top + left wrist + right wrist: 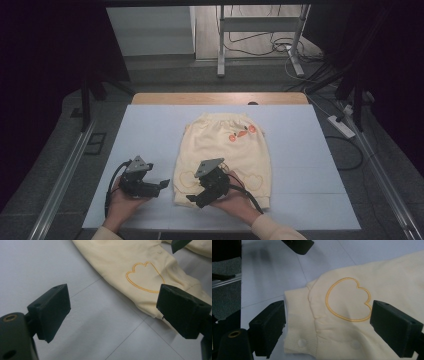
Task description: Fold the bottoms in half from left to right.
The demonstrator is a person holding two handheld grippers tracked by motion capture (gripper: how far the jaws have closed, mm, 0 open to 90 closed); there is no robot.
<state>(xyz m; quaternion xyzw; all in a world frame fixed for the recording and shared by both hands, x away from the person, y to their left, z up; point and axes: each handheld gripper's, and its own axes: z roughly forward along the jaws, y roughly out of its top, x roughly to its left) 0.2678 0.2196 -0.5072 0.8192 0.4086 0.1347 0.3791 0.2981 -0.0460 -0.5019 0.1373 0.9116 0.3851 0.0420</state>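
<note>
The pale yellow garment (222,155) is looking like soft, matt knitted cloth, with a ribbed cuff (299,322) and heart outlines stitched in slightly shiny orange thread (348,298). Two cloth-coloured snap studs (302,342) are sitting smooth beside the cuff. The left claw (113,312) and right claw (328,326) are showing matt black plastic pads with a faintly grainy face. The counter (150,130) is wearing a smooth, matt pale-blue sheet, and bare wood (220,98) is showing along its far edge.

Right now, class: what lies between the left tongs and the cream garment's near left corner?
Bare pale blue table cover, crossed by thin seams. The left gripper view shows it between the open left tongs, with the cream garment just beyond.
</note>
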